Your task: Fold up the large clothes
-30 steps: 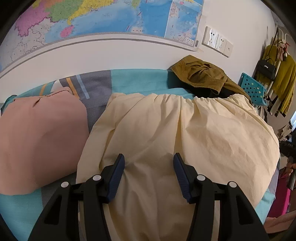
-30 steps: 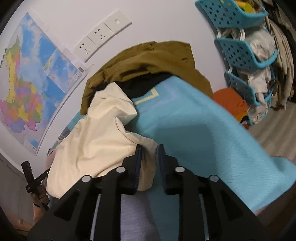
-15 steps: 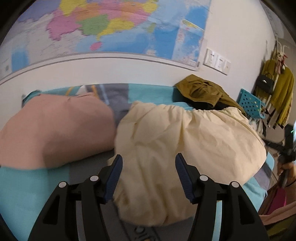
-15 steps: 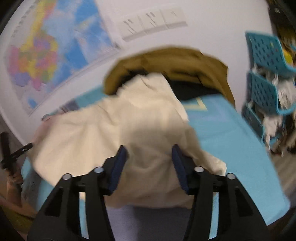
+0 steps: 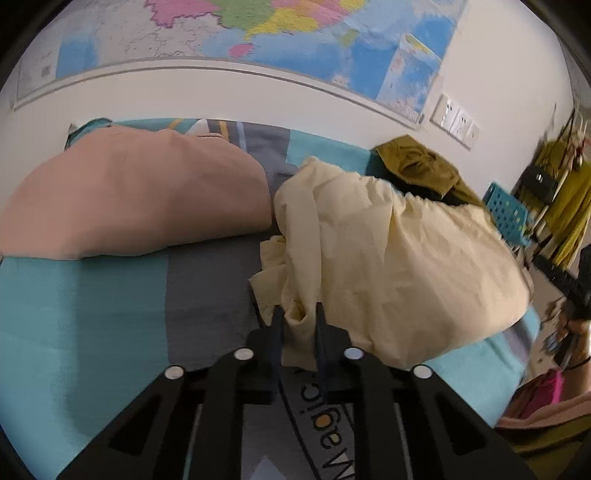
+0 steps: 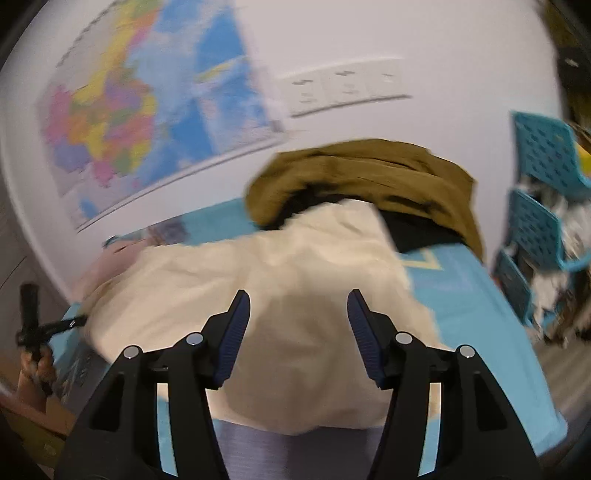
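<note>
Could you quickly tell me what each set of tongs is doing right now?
Left tongs: just closed, pinching a bunched edge of the cream garment.
Right tongs: just opened, holding nothing, above the garment.

Cream garment (image 5: 399, 258): thin matt cloth, creased.
Pink garment (image 5: 136, 199): smooth matt cloth.
Bedsheet (image 5: 92, 314): soft matt fabric.
Wall map (image 5: 295, 33): glossy paper.
Baskets (image 6: 543, 155): perforated plastic.

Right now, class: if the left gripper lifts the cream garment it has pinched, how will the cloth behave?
Likely floppy: the cream garment lies crumpled and bunches between the left gripper jaws, which have just been closing. Probably light, being thin and creased. The rest would likely trail over the bed.
</note>
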Motion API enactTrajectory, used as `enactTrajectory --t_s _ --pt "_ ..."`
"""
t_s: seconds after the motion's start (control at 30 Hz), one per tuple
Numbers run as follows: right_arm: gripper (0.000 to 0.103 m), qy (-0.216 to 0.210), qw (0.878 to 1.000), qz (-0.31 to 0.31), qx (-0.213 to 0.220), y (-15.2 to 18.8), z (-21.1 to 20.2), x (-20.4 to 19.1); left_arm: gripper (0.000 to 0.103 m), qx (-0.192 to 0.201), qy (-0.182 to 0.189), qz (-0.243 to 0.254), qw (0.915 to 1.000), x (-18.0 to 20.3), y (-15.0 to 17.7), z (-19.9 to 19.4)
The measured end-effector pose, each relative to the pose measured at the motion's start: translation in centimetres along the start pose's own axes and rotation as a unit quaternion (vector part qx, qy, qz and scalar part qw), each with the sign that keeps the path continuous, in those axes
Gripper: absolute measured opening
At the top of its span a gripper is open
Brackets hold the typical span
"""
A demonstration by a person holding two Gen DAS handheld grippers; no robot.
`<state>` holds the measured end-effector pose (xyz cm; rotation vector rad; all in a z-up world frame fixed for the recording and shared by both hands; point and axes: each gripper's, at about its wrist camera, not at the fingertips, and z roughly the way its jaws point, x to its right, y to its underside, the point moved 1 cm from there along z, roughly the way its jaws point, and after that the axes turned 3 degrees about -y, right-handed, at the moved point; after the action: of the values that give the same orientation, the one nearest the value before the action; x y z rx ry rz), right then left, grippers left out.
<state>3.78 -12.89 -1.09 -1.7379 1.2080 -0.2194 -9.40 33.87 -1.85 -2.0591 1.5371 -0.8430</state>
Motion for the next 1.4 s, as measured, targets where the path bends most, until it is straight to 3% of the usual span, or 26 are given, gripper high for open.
enactTrajectory --t_s 0.13,0.27,0.33,0.37,0.4,0.53,0.63,0.8,0.97,1.13,1.3,1.4 --pt "0.055 -0.036 0.999 -0.018 -0.028 0.5 2.3 -1.6 0.011 -0.003 0.01 -0.002 0.9999 0.0 -1.7 -0.6" --pt "0.052 -0.018 0.996 0.005 -0.088 2.6 5.8 -0.6 0.019 -0.054 -0.038 0.027 0.9975 0.0 -0.4 2.1" --pt "0.052 -0.02 0.995 0.021 -0.092 2.9 6.2 -0.1 0.032 -0.047 -0.045 0.021 0.9977 -0.4 0.1 2.1" --pt "0.052 -0.018 0.995 0.021 -0.091 2.7 6.0 -0.2 0.046 -0.039 -0.059 0.009 0.9974 -0.8 0.0 1.7" --pt "0.052 -0.014 0.996 0.016 -0.089 2.6 5.7 -0.4 0.05 -0.034 -0.064 -0.001 0.9974 -1.0 -0.1 1.3" --pt "0.055 -0.021 0.998 -0.002 -0.059 1.2 3.9 -1.8 0.052 0.034 -0.07 0.012 0.9969 0.2 -1.2 -2.3" --pt "0.058 -0.043 0.998 -0.025 -0.041 0.4 3.0 -3.5 0.054 0.058 -0.041 0.042 0.9966 2.3 -1.9 -3.4" --pt "0.058 -0.073 0.994 -0.05 -0.062 0.5 5.2 -5.9 0.055 0.032 -0.017 0.091 0.9952 5.6 -2.1 -0.3" --pt "0.055 -0.064 0.992 -0.022 -0.106 2.0 8.7 -4.1 0.055 -0.014 -0.01 0.072 0.9972 4.6 -1.5 4.0" --pt "0.055 -0.059 0.993 -0.008 -0.105 2.2 8.8 -3.6 0.054 -0.015 0.004 0.043 0.999 3.5 -1.5 4.5" --pt "0.06 -0.078 0.993 -0.041 -0.075 0.8 7.3 -6.0 0.057 0.007 -0.002 0.053 0.9986 4.9 -2.3 3.0" --pt "0.061 -0.078 0.994 -0.046 -0.066 -0.2 7.5 -6.4 0.059 0.02 0.014 0.077 0.9968 6.5 -2.7 2.5"
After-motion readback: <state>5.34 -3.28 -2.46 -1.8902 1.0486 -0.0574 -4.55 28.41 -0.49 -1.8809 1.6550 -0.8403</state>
